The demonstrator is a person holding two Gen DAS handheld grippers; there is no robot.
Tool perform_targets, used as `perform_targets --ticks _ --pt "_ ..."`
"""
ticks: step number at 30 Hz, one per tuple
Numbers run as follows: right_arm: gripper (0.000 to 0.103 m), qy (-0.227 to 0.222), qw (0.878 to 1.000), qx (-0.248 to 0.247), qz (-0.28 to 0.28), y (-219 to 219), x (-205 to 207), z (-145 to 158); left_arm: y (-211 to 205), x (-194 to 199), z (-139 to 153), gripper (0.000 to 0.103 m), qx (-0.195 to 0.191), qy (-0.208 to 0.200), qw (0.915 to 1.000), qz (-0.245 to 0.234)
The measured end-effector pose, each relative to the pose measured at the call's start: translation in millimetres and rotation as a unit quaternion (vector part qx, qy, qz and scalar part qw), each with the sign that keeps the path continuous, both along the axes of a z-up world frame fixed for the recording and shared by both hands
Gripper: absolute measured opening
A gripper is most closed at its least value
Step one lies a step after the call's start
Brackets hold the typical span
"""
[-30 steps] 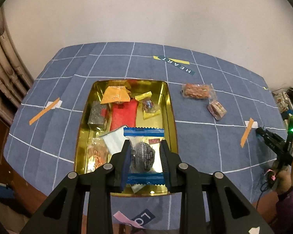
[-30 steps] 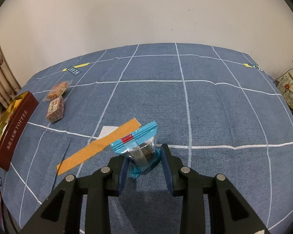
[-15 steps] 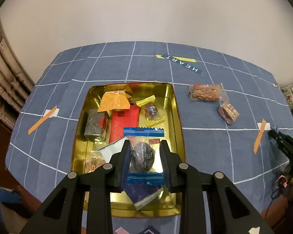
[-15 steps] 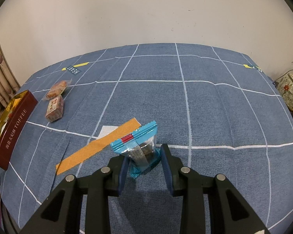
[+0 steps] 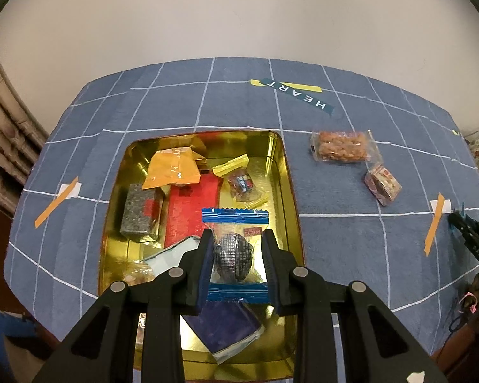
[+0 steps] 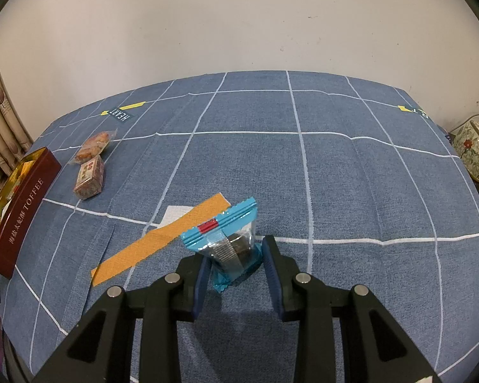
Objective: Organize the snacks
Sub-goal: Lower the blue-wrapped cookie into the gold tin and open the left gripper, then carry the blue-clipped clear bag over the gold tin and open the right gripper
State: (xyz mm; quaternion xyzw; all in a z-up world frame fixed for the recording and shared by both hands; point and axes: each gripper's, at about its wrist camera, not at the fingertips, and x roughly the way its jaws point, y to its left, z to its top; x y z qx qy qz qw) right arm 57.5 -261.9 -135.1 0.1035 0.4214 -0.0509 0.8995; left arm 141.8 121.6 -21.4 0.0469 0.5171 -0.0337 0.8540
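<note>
My left gripper (image 5: pixel 237 263) is shut on a blue-edged clear packet with a dark round snack (image 5: pixel 233 253), held above the near half of the gold tin (image 5: pixel 291 191). The tin holds several wrapped snacks: an orange packet (image 5: pixel 172 172), a red one (image 5: pixel 193 212), a grey bar (image 5: pixel 140 212) and a dark blue packet (image 5: pixel 222 325). My right gripper (image 6: pixel 234 263) is shut on a light blue packet with a dark cookie (image 6: pixel 230 249), close over the blue cloth beside an orange tape strip (image 6: pixel 161 244). The right gripper's fingers (image 5: pixel 471 233) show at the right edge of the left wrist view.
Two loose snacks lie on the cloth right of the tin: a clear packet of brown pieces (image 5: pixel 341 146) and a small pink-patterned box (image 5: pixel 383 183). The tin's maroon side (image 6: pixel 22 210) shows far left in the right wrist view. A floral box (image 6: pixel 474 146) sits off the table's right edge.
The left gripper has carried its packet forward and lower over the tin, so the tin looks larger and nearer. The right gripper and its packet have stayed put.
</note>
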Motion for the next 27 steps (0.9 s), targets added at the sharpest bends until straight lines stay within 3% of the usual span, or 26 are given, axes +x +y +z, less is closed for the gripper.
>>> perform_targets --ticks 23,27 --pt "0.033 0.000 1.000 0.000 0.000 -0.2 -0.1 -0.3 -8.8 9.3 -5.8 0.030 0.008 0.004 0.9999 -0.006" --pt "0.033 0.000 1.000 0.000 0.001 0.3 0.0 -0.3 -7.4 6.4 1.5 0.045 0.011 -0.006 0.9999 -0.006"
